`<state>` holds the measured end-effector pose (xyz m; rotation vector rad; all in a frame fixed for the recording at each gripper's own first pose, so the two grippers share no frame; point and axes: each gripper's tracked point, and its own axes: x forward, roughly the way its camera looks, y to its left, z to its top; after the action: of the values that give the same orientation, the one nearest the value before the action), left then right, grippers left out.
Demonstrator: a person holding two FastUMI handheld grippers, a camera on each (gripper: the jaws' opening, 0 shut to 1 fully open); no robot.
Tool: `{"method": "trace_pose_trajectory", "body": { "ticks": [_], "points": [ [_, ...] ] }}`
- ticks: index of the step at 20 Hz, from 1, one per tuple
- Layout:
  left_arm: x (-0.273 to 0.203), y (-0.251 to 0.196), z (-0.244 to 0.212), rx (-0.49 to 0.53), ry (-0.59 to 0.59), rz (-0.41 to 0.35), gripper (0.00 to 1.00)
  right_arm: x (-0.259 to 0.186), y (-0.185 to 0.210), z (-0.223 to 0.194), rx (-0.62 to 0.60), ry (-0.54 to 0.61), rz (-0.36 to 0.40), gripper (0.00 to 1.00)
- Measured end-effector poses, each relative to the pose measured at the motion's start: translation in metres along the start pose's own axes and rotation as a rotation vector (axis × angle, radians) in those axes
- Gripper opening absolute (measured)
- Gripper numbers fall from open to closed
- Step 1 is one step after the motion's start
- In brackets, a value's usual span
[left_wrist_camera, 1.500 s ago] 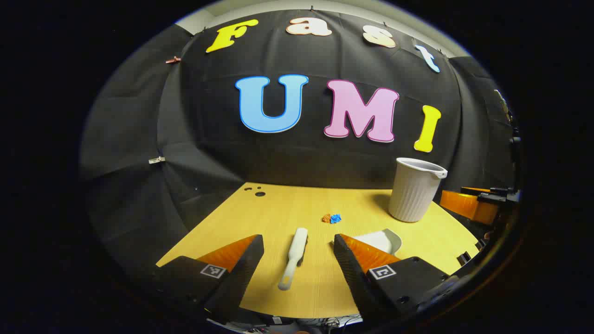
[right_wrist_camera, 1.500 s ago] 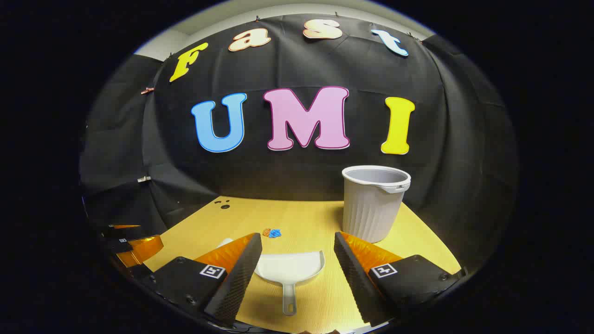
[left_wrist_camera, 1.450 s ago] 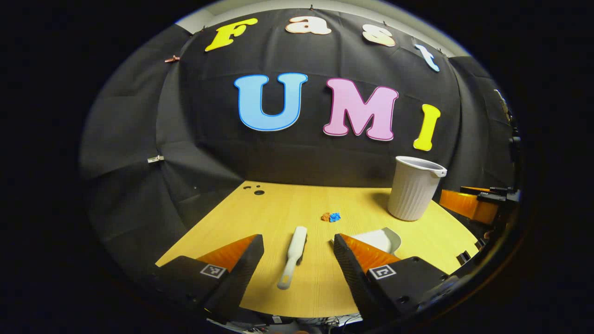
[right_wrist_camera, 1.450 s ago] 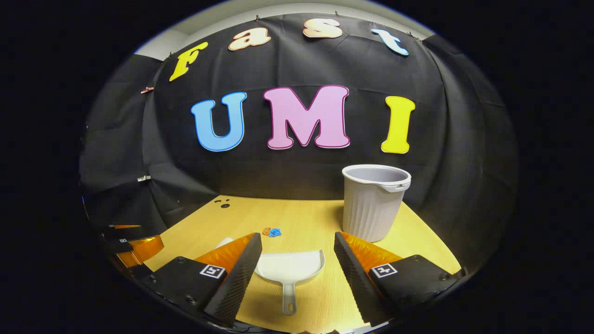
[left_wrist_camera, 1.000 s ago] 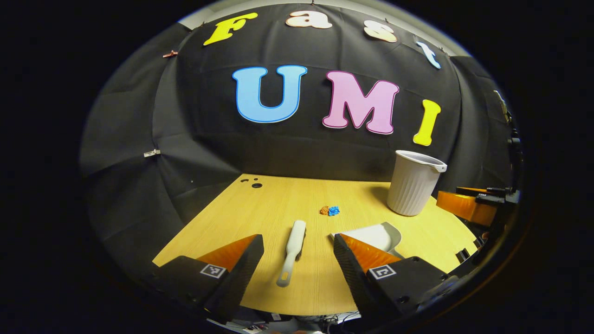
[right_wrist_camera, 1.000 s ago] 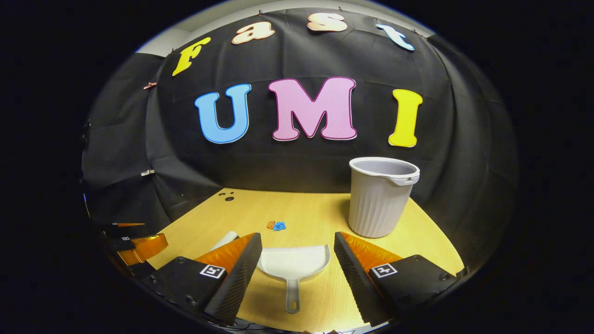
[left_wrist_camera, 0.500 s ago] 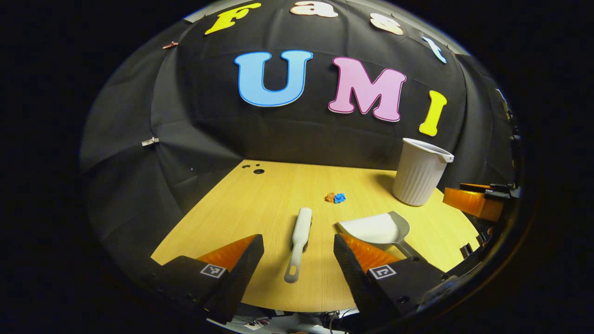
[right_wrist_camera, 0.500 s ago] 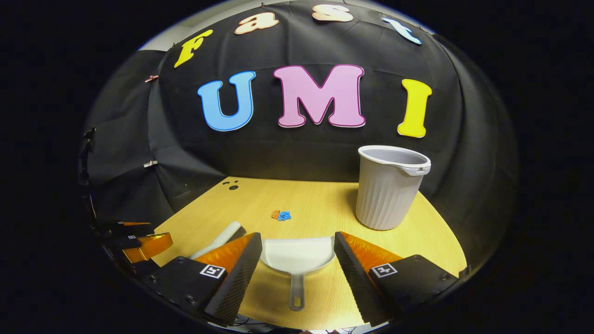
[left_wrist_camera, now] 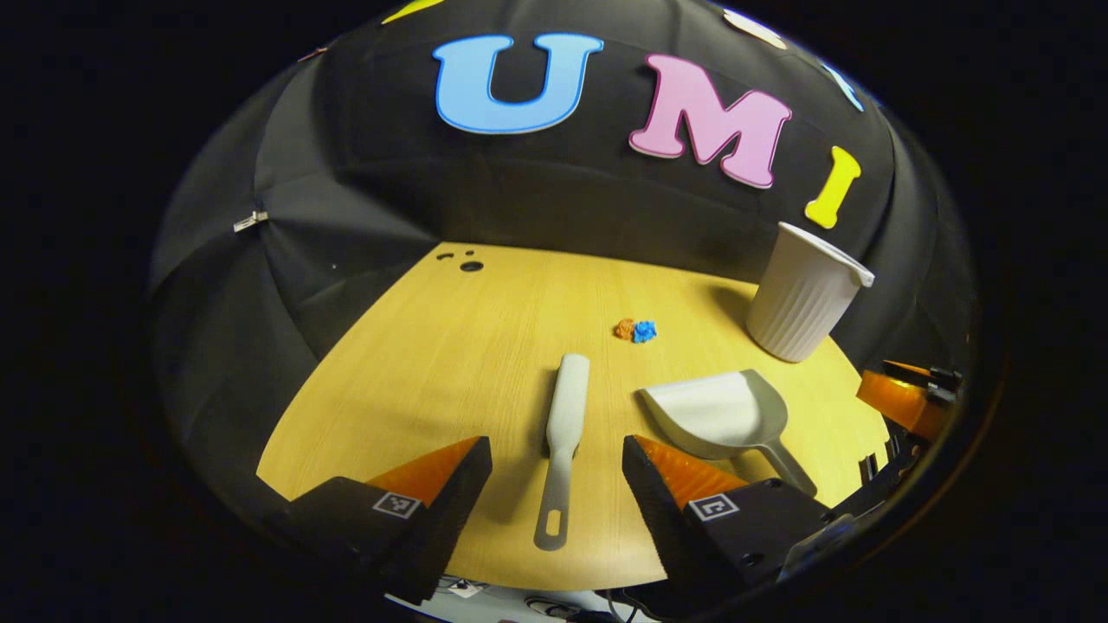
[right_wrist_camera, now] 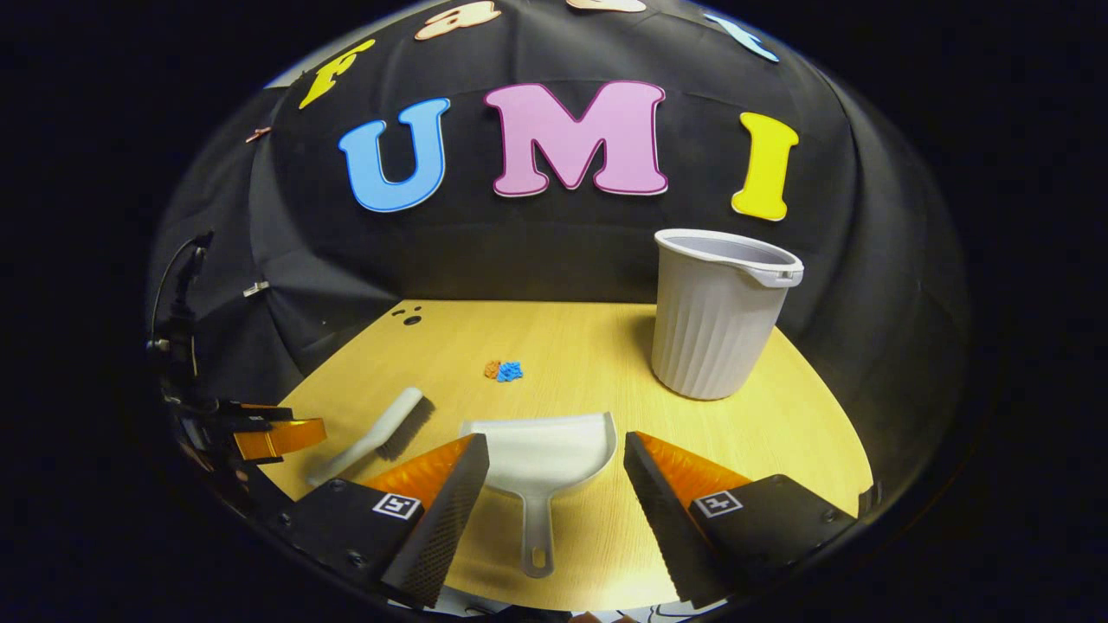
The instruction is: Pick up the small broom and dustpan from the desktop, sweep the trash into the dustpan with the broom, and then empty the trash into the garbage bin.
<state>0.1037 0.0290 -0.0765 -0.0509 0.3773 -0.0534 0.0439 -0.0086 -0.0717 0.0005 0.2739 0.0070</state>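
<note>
A small white broom [left_wrist_camera: 563, 433] lies flat on the wooden desktop [left_wrist_camera: 450, 363], its handle pointing toward me between the spread fingers of my left gripper [left_wrist_camera: 557, 459], which is open and above it. The white dustpan [right_wrist_camera: 541, 454] lies with its handle toward me between the fingers of my open right gripper [right_wrist_camera: 557, 459]. The dustpan [left_wrist_camera: 723, 415] also lies right of the broom in the left gripper view, and the broom [right_wrist_camera: 376, 433] sits left of it in the right gripper view. Orange and blue trash bits [left_wrist_camera: 636, 330] [right_wrist_camera: 504, 370] lie farther back. The grey ribbed bin [right_wrist_camera: 717, 316] [left_wrist_camera: 805, 294] stands upright at the back right.
The desktop's [right_wrist_camera: 589, 346] front edge runs just under both grippers. Small dark holes [left_wrist_camera: 467, 262] mark its far left corner. The other gripper [right_wrist_camera: 268, 433] hovers at the left edge of the right gripper view, and the right one [left_wrist_camera: 905, 402] at the right edge of the left gripper view.
Both grippers have moved forward and tilted downward over the desktop, so broom and dustpan now sit more fully between their fingers. Nothing on the desktop has moved; both stay open.
</note>
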Motion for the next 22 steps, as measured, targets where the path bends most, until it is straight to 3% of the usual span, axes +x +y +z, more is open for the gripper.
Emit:
{"method": "trace_pose_trajectory", "body": {
  "ticks": [6, 13, 19, 22],
  "points": [
    [0.058, 0.001, -0.029, 0.05, 0.209, 0.005, 0.96, 0.019, -0.003, -0.024, 0.021, 0.097, 0.02, 0.98],
    [0.101, -0.005, -0.052, 0.072, 0.368, 0.006, 0.95, 0.038, -0.005, -0.057, 0.04, 0.225, 0.039, 0.99],
    [0.118, -0.002, -0.064, 0.073, 0.42, 0.038, 0.91, 0.042, -0.003, -0.068, 0.043, 0.264, 0.067, 1.0],
    [0.121, 0.002, -0.068, 0.094, 0.414, 0.063, 0.81, 0.043, -0.001, -0.071, 0.047, 0.278, 0.077, 1.0]
  ]
}}
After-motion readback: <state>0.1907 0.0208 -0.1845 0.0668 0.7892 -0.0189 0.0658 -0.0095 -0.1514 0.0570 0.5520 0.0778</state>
